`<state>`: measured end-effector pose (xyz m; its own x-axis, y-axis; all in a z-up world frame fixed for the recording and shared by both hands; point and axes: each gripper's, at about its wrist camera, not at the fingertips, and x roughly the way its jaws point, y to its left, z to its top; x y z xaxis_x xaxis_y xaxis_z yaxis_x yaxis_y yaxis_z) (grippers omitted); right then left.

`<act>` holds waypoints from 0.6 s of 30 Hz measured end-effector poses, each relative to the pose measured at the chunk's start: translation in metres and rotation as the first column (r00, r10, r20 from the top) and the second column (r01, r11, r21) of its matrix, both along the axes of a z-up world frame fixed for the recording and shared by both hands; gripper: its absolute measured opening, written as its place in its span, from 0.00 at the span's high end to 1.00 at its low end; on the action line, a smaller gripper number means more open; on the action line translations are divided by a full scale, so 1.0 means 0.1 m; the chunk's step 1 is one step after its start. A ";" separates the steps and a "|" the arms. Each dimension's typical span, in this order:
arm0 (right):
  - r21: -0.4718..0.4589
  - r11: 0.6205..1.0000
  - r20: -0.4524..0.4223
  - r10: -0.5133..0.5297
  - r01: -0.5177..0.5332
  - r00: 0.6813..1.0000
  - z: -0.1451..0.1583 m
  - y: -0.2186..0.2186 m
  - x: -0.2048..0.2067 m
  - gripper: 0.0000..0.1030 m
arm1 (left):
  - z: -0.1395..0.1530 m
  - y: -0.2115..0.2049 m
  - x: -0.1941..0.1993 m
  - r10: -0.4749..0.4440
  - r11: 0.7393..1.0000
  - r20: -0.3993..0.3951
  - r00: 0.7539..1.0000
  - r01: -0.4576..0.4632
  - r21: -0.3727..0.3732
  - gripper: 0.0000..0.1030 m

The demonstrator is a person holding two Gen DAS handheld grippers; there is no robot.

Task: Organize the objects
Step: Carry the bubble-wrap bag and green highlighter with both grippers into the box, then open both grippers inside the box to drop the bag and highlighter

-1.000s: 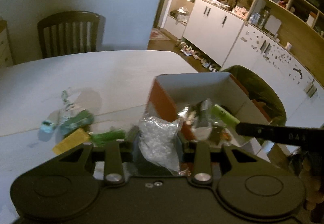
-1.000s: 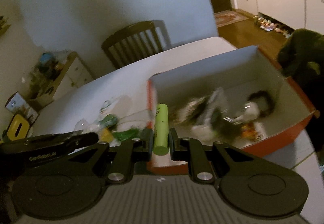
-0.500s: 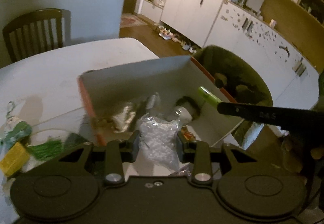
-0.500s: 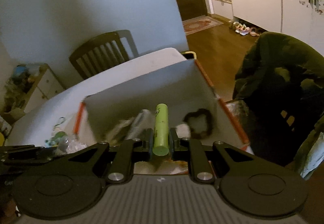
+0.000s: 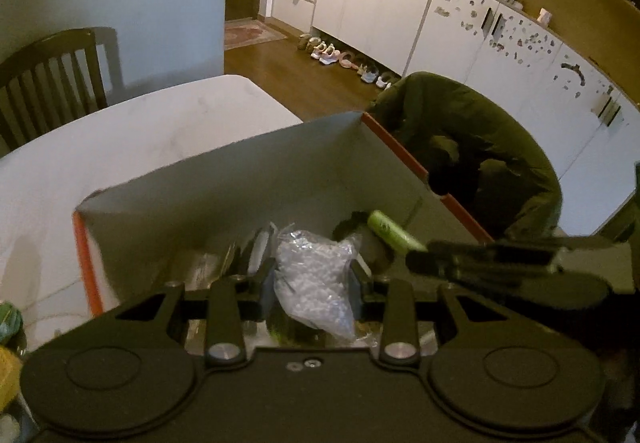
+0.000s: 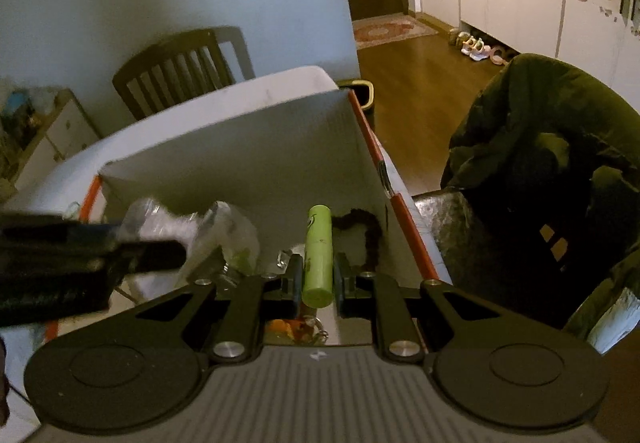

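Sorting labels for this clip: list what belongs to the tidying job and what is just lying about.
Part of the job:
- left gripper shut on clear plastic bag
- right gripper shut on green tube
- orange-edged box

Just lying about:
- wooden chair
- dark green jacket
- shoes

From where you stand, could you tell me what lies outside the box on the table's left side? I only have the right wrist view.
Observer: Something green and something yellow lie at the left wrist view's edge, beside the box.
Operator: Thank you. What does the left gripper hold?
Observer: The left gripper grips a clear bag of white bits.
Operator: Is my tube over the box?
Observer: Yes, the green tube hangs over its right side.
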<state>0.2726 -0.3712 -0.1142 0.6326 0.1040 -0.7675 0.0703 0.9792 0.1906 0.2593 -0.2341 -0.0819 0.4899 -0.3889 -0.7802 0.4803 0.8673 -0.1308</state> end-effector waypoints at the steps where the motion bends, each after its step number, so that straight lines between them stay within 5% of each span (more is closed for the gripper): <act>1: -0.005 1.000 -0.010 0.006 -0.007 1.000 -0.02 0.01 0.02 0.85 | -0.02 -0.04 0.05 -0.003 1.000 -0.001 1.000 0.003 0.008 0.67; 18: -0.097 0.992 -0.096 0.071 -0.080 0.993 -0.25 0.11 0.19 0.85 | -0.51 -0.48 0.60 -0.011 0.995 -0.094 0.995 0.020 0.095 0.67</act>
<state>0.2912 -0.3598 -0.1393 0.5521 0.0683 -0.8310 0.0082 0.9962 0.0873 0.3193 -0.2821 -0.1326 0.4074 -0.3172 -0.8564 0.4835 0.8704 -0.0924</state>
